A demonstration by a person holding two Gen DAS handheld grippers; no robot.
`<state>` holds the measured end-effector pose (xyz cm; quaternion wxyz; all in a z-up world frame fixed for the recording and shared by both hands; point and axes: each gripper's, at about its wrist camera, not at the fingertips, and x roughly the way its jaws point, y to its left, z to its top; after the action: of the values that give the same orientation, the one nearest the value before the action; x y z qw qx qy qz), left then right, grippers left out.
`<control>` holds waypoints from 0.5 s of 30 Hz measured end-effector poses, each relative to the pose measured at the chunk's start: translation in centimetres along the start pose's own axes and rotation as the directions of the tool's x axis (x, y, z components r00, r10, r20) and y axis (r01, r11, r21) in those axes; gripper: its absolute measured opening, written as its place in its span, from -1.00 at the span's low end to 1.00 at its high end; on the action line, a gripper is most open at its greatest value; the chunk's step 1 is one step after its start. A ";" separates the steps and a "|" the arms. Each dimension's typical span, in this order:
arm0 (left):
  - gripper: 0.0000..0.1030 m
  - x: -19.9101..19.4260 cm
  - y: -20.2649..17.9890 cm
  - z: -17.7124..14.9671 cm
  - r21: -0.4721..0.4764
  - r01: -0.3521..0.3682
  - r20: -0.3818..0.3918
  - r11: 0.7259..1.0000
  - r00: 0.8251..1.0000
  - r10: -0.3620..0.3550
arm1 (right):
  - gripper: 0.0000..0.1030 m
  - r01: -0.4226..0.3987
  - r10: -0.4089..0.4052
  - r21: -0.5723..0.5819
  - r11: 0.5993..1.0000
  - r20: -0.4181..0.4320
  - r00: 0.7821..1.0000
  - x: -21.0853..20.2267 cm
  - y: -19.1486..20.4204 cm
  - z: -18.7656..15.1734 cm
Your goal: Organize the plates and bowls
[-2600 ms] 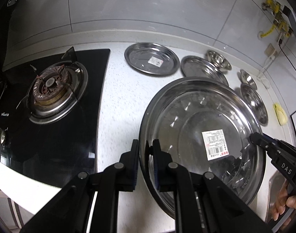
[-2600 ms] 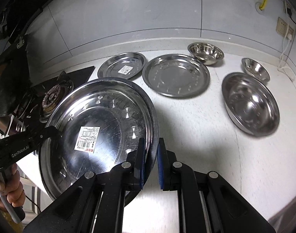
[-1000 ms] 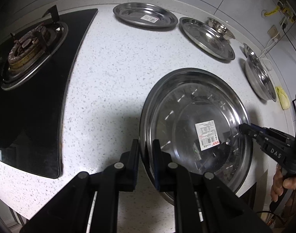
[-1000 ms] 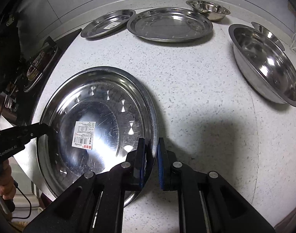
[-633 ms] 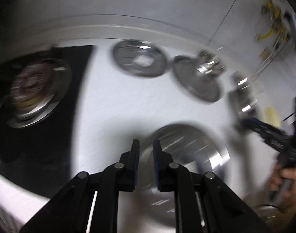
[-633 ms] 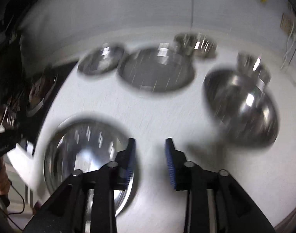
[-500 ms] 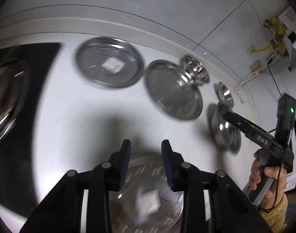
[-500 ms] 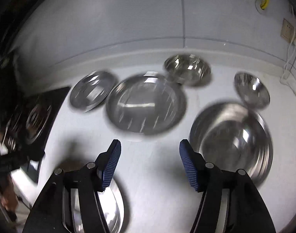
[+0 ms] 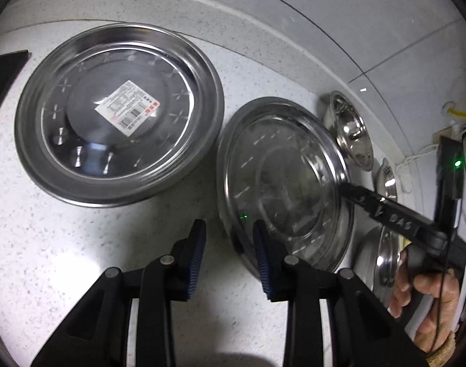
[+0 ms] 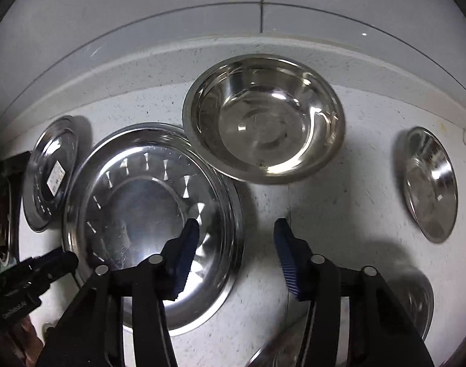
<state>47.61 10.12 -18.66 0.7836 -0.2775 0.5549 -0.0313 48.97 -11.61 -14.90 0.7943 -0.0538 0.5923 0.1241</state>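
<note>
Both grippers have let go of the large labelled plate they carried a moment ago and have swung up to the plain steel plate near the back wall.

Left wrist view: the left gripper (image 9: 228, 250) is spread open and empty, its two blue-padded fingers straddling the near rim of the plain steel plate (image 9: 282, 180). Left of that plate, just beside it, lies a barcode-labelled plate (image 9: 118, 113). Beyond the plate's far edge a steel bowl (image 9: 350, 128) stands by the wall, with more steel bowls to its right. The right gripper reaches in at the plate's far side. To grip well, I judge the left fingers should drop until one pad passes under the lip before closing.

Right wrist view: the right gripper (image 10: 236, 244) is also wide open and empty, one finger over the plain steel plate (image 10: 135, 205), the other over bare worktop (image 10: 340, 202). Touching or overlapping the plate's far edge, I cannot tell which, is the steel bowl (image 10: 263, 119); a small shallow bowl (image 10: 431, 183) sits well apart to its right. Closing both sides together should keep the plate level.
</note>
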 end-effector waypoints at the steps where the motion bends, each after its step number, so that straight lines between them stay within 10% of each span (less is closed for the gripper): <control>1: -0.51 0.1 0.0 0.2 -0.009 0.010 -0.001 1.000 1.000 -0.010 | -0.29 0.001 -0.001 -0.011 1.000 -0.007 1.000 0.3 0.1 0.1; 4: -0.78 0.8 0.1 0.4 -0.022 0.048 -0.025 0.999 0.999 -0.048 | -0.75 -0.006 0.005 -0.041 0.999 -0.029 1.000 1.1 0.3 0.2; 15: -0.78 -3.7 -0.4 -0.6 0.013 0.089 0.069 0.996 0.994 -0.089 | -0.79 0.025 -0.019 -0.071 0.997 0.084 0.996 -2.8 2.1 -0.8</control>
<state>45.72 10.88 -15.45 0.8017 -0.2989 0.5142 -0.0593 46.90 -10.12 -12.36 0.8172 -0.0838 0.5531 0.1385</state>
